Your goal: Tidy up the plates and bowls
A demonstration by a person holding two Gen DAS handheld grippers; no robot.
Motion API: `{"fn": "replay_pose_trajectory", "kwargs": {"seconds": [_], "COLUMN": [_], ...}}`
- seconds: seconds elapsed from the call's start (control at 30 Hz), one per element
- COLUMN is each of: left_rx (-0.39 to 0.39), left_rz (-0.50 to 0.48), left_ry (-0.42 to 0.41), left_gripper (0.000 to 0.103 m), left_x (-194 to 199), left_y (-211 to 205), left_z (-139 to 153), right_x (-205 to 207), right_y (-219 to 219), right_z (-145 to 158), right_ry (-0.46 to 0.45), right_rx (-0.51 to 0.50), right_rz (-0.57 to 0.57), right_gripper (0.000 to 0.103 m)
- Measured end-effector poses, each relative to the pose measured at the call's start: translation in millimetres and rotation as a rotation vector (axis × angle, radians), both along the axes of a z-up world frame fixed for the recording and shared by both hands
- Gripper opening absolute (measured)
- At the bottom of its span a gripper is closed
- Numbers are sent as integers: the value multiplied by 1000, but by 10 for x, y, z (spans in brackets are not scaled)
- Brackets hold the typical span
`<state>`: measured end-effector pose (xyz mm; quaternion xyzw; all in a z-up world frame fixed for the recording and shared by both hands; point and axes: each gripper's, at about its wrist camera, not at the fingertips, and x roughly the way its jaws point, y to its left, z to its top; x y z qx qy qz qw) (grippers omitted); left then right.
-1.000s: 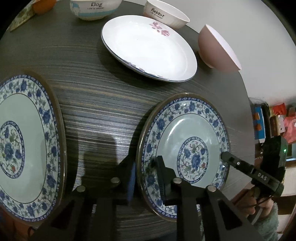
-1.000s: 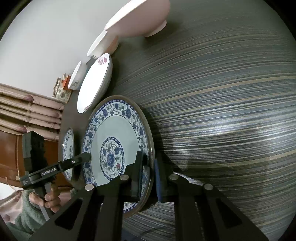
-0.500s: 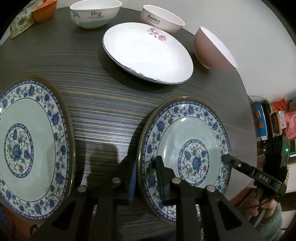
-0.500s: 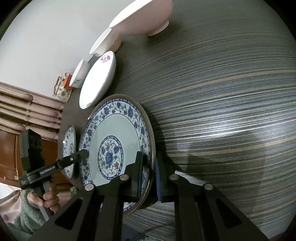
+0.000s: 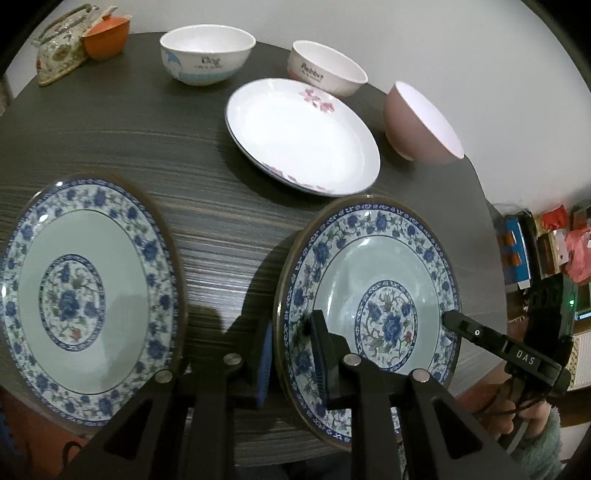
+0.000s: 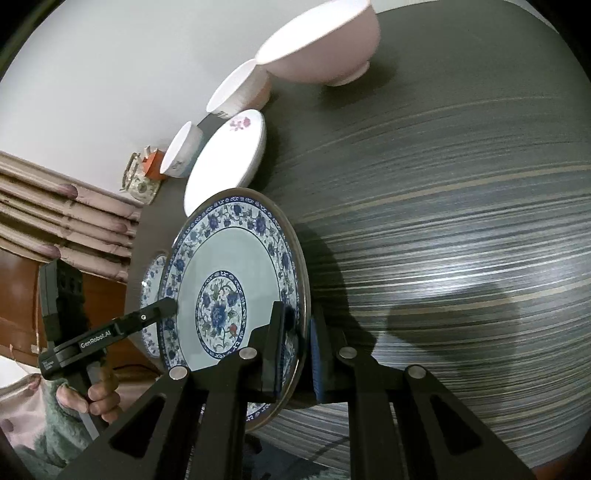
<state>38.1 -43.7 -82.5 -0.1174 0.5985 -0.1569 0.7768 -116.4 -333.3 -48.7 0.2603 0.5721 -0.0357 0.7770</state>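
Note:
A blue-and-white floral plate (image 5: pixel 373 280) hangs tilted over the table's near edge, held from both sides. My left gripper (image 5: pixel 291 339) is shut on its left rim. On the opposite rim my right gripper (image 6: pixel 297 332) is shut too; its tip shows in the left wrist view (image 5: pixel 452 319). The same plate (image 6: pixel 225 280) fills the right wrist view, where the left gripper (image 6: pixel 168 304) touches its far rim. A matching blue plate (image 5: pixel 85 295) lies on the table to the left. Beyond it lies a white plate with pink flowers (image 5: pixel 303 133).
The round dark striped table (image 5: pixel 207 206) carries a pink bowl (image 5: pixel 421 122), a "Rabbit" bowl (image 5: pixel 325 68) and a "Dog" bowl (image 5: pixel 207 53) at the back. An orange bowl (image 5: pixel 105 33) and a floral teapot (image 5: pixel 59 55) sit far left. A person's hand (image 6: pixel 96 398) holds the left gripper.
Both grippers have drawn up and back with the blue plate between them, so more of the far table and the bowls comes into view. The grips are unchanged.

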Motion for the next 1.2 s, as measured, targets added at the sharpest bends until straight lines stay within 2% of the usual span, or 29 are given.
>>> {"fn": "replay_pose_trajectory", "kwargs": {"seconds": [0.6,0.87,1.2], "left_rx": [9,30,37], "left_rz": [108,195,314], "left_ry": [-87,-119,-112], "left_gripper": [19,19,19], "left_x": [-2,-31,-139], "left_y": [592,1055,1693], "left_z": [371,464,413], "right_x": [363,682,997], "right_y": [635,1080,1629], "right_z": [139,39,-190], "right_ry": [-34,-29,7], "right_rx": [4,24,31], "right_rz": [97,162,243], "right_gripper": [13,13,13]}}
